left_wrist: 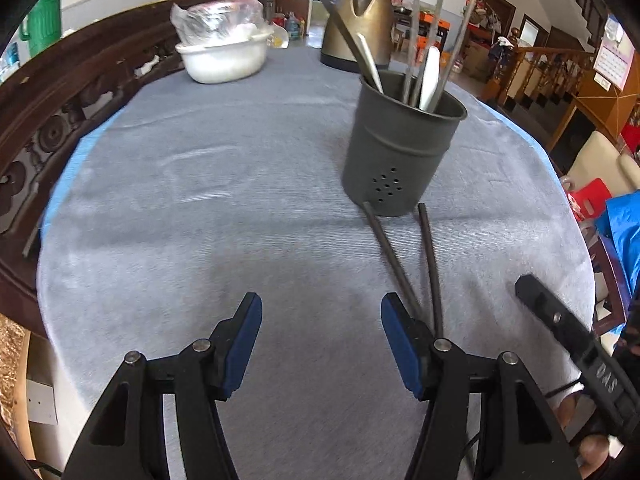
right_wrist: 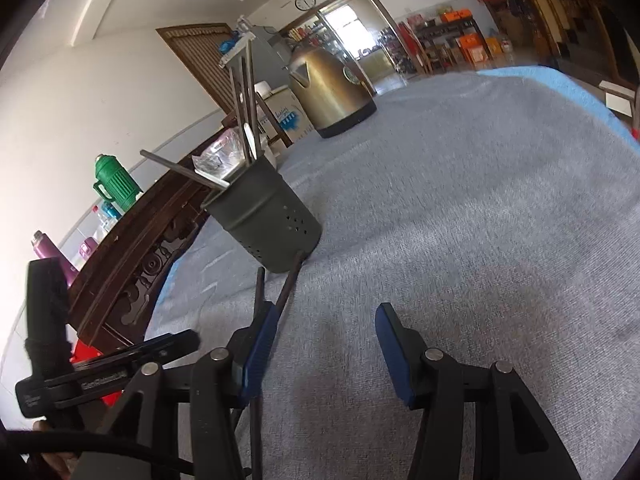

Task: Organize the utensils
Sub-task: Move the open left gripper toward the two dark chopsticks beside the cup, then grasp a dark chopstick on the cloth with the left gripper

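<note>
Most utensils already stand in the holder; two dark chopsticks lie on the worktop (touching its base). Left gripper and right gripper both gape, empty.

On the tablecloth the utensil holder stands upright with several utensils in it. Two chopsticks lie on the cloth just before the holder, their far tips at its base. Behind it stands a kettle, and to the kettle's left a basin.
</note>
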